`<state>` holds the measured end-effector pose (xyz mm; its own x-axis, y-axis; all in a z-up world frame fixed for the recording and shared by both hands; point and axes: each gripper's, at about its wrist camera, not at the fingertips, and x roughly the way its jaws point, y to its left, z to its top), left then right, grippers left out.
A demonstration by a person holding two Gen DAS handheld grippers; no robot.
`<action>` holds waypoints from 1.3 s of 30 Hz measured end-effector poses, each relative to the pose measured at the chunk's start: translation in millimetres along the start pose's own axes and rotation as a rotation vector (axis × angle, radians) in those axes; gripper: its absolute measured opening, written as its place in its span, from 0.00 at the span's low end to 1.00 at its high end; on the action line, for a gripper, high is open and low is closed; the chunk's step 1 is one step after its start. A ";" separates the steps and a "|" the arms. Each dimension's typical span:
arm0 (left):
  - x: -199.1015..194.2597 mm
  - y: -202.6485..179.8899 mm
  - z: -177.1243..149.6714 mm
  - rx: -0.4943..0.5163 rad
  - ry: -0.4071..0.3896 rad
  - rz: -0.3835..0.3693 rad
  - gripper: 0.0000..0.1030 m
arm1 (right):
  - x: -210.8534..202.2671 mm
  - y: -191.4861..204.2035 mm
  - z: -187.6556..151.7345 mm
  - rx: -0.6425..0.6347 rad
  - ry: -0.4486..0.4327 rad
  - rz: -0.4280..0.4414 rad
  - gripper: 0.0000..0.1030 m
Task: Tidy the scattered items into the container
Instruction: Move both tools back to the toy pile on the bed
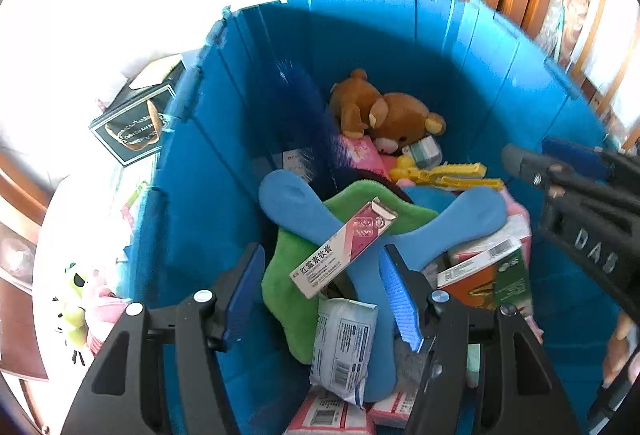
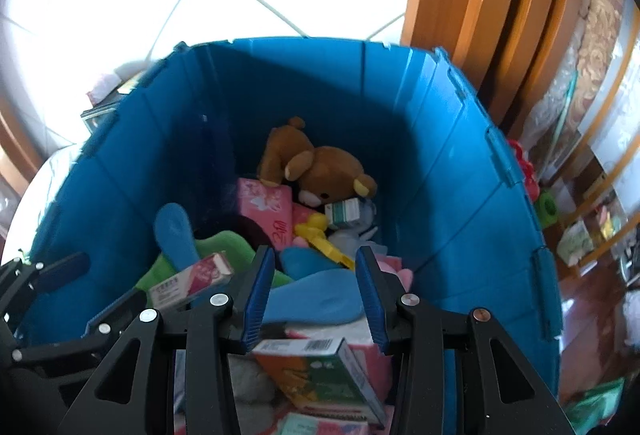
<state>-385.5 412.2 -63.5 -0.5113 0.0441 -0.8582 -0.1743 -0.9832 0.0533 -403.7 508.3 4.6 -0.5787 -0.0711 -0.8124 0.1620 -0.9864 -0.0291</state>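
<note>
Container: big blue bin (image 1: 400,47), already piled high, stiff ribbed walls.
Green cloth (image 1: 292,275): soft and floppy, pinch a fold anywhere.
Blue insoles (image 1: 468,211): light and bendy, sprawled across the top.
Plush bear (image 1: 396,119): squishy, at the far wall, grab the body.
Ointment box (image 1: 344,251): light cardboard on top of the pile, crushable I'd guess, take it across the narrow sides.
Left gripper (image 1: 320,291): wide open, holding nothing, right above that box.
Right gripper (image 2: 316,295): also spread open, nothing in it, over the pile.
Tabletop (image 1: 68,235): pale, left of the bin, a black box and small toys on it.
Room: bright window behind, wooden trim to the right.
</note>
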 end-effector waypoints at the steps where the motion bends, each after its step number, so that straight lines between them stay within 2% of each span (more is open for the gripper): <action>1: -8.8 2.7 0.1 -0.002 -0.016 -0.008 0.57 | -6.3 3.5 -0.2 -0.002 -0.008 0.003 0.40; 4: -40.9 19.5 -0.2 -0.014 -0.075 -0.028 0.57 | -30.0 19.8 1.0 -0.015 -0.043 0.010 0.40; 8: -87.9 73.8 -9.7 -0.076 -0.167 -0.031 0.57 | -72.6 60.3 3.1 -0.040 -0.120 0.055 0.43; 10: -109.7 113.1 -21.2 -0.111 -0.212 -0.002 0.59 | -91.6 88.4 1.6 -0.060 -0.164 0.086 0.48; 12: -127.9 155.9 -38.1 -0.141 -0.251 0.035 0.68 | -106.5 122.6 -1.5 -0.084 -0.201 0.127 0.50; 15: -146.9 226.0 -75.6 -0.168 -0.284 0.101 0.71 | -123.1 184.8 -8.2 -0.108 -0.243 0.205 0.53; 18: -153.4 295.5 -117.6 -0.190 -0.283 0.166 0.71 | -131.6 249.9 -18.2 -0.127 -0.271 0.275 0.68; 19: -152.6 316.8 -131.9 -0.195 -0.278 0.186 0.71 | -132.5 272.7 -22.9 -0.134 -0.280 0.289 0.72; 22: -142.5 372.2 -172.6 -0.193 -0.250 0.238 0.72 | -124.7 330.3 -41.1 -0.148 -0.287 0.322 0.74; 25: -120.1 412.9 -203.0 -0.185 -0.203 0.265 0.72 | -97.8 374.5 -63.1 -0.145 -0.231 0.340 0.74; 28: -89.8 438.3 -226.4 -0.178 -0.139 0.238 0.72 | -63.8 396.1 -91.0 -0.138 -0.150 0.321 0.74; 33: -42.9 440.8 -263.9 -0.165 -0.073 0.182 0.72 | -12.1 401.1 -142.2 -0.163 -0.044 0.270 0.74; 39: 5.2 423.1 -282.6 -0.186 -0.020 0.146 0.72 | 37.3 389.7 -187.3 -0.195 0.036 0.275 0.74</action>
<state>-224.1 -53.6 -189.7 -0.5367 -0.0996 -0.8378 0.0604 -0.9950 0.0796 -212.5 149.1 -146.1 -0.4643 -0.3220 -0.8250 0.4599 -0.8838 0.0862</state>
